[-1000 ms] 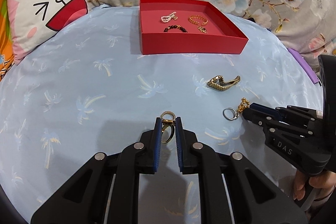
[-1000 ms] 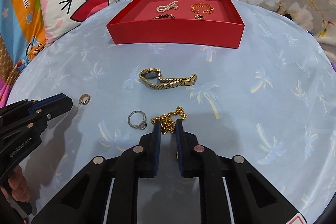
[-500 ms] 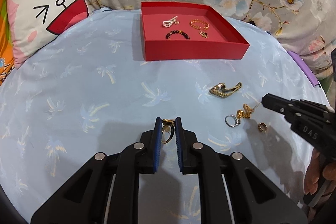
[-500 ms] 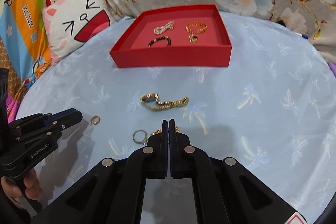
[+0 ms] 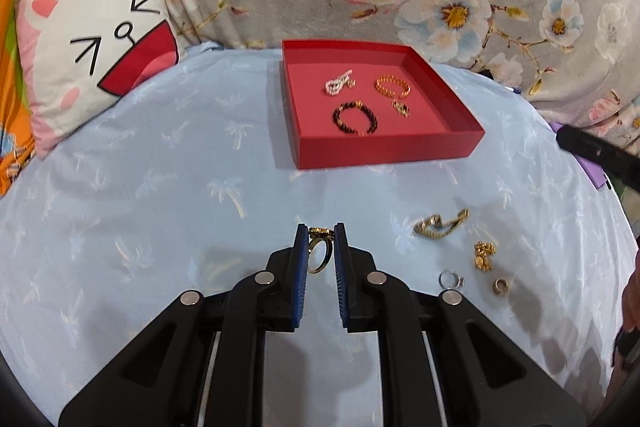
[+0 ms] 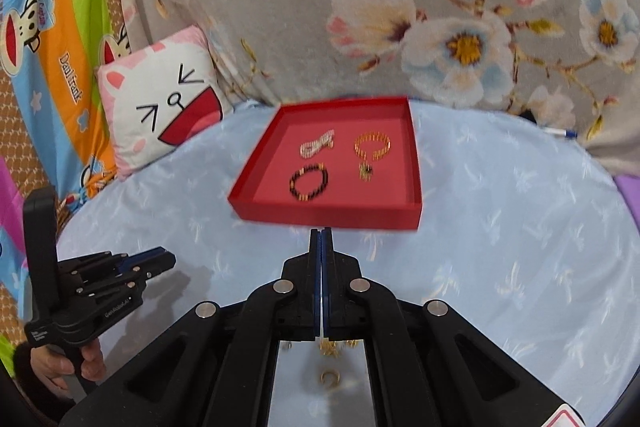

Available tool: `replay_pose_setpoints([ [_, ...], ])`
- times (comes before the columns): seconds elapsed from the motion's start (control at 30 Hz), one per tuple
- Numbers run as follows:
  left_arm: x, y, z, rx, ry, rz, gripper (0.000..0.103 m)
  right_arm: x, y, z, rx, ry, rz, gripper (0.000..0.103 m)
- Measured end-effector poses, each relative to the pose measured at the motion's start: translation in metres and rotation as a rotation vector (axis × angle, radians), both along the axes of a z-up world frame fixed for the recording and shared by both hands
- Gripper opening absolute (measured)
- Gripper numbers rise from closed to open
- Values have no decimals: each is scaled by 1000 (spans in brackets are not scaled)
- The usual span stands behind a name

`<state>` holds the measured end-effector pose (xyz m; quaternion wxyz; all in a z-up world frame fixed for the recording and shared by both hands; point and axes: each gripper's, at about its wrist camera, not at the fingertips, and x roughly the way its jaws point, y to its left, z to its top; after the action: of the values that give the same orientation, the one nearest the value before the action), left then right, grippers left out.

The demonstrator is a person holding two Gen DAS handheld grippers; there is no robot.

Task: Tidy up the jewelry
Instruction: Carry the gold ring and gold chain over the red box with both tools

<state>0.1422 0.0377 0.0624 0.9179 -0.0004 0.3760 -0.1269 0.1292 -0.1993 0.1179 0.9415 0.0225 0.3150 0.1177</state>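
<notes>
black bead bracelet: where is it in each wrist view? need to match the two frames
Left wrist: black bead bracelet lies upper centre-right, in the near left part of the red tray.
Right wrist: black bead bracelet sits at centre, again in the tray's near left part, just above the shut jaws.
Shared landmark: the cat-face pillow, left of the tray in both views.

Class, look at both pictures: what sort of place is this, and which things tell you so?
Most likely a bedroom, with the work done on a bed: a light blue palm-print sheet covers the surface, a cartoon cat pillow leans at its edge, and a floral blanket is bunched behind.
</notes>
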Motion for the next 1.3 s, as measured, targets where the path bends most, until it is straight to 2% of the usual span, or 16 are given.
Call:
replay_pose_setpoints([
  [0.17, 29, -3, 29, -16, -29, -34, 12, 27, 2, 39, -20, -66, -3, 0],
  [0.27, 40, -6, 45, -9, -68, -29, 12, 42, 0, 46, -16, -68, -10, 0],
  [0.37, 41, -7, 53, -13, -99, -30, 12, 42, 1, 25, -9, -18, 11, 0],
  [0.5, 36, -8, 46, -24, -84, -44, 12, 25, -6, -33, 9, 95, -6, 21],
  [0.67, 28, -12, 28, -19, -53, -53, 12, 6, -13, -95, 13, 231, -28, 21],
  [0.77, 22, -14, 18, -31, -28, -61, 12, 3, -11, -115, 10, 272, -28, 21],
  [0.97, 17, -13, 9, -33, -3, -58, 12, 5, -6, -128, -15, 282, -31, 20],
  [1.07, 17, -12, 7, -31, 4, -54, 12, 7, -6, -128, -1, 288, -22, 6],
  [1.13, 18, -12, 6, -32, 8, -52, 12, 8, -7, -127, 3, 288, -23, 2],
  [1.3, 19, -12, 7, -26, 3, -52, 12, 8, -12, -111, 23, 254, -31, 0],
])
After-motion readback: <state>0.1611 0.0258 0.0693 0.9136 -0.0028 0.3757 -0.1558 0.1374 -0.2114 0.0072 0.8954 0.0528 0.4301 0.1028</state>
